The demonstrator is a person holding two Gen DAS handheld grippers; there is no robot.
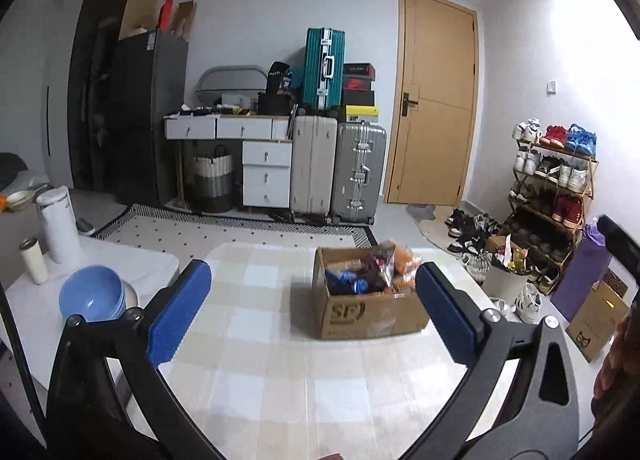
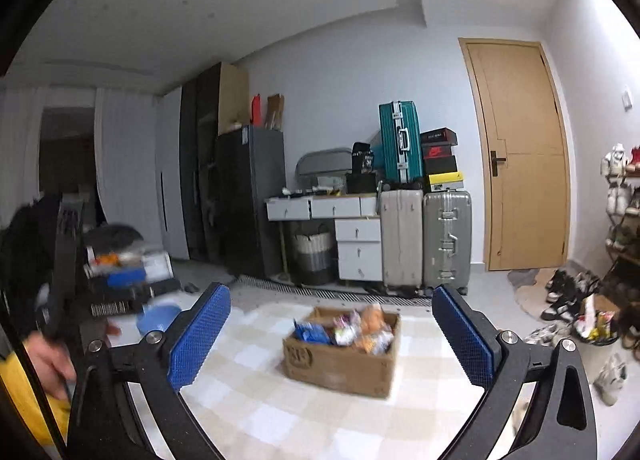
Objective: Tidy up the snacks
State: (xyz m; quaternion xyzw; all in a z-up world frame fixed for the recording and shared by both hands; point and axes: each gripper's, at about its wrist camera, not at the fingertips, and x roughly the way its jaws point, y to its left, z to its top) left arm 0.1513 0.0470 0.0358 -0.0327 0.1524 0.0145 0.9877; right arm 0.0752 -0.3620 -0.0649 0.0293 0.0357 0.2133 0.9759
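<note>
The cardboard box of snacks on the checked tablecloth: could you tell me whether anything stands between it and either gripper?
Nothing visible does. Only bare checked tablecloth lies between the open left gripper and the cardboard box, and likewise ahead of the open right gripper. The blue bowls sit off to the left, clear of both paths.

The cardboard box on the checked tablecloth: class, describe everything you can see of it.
The cardboard box is brown corrugated card with a dark round logo printed on its near side. Its top is open, and it is packed with snack packets in blue, orange and mixed colours, some rising above the rim. It sits upright and slightly angled on the checked tablecloth. No gripper touches it.
</note>
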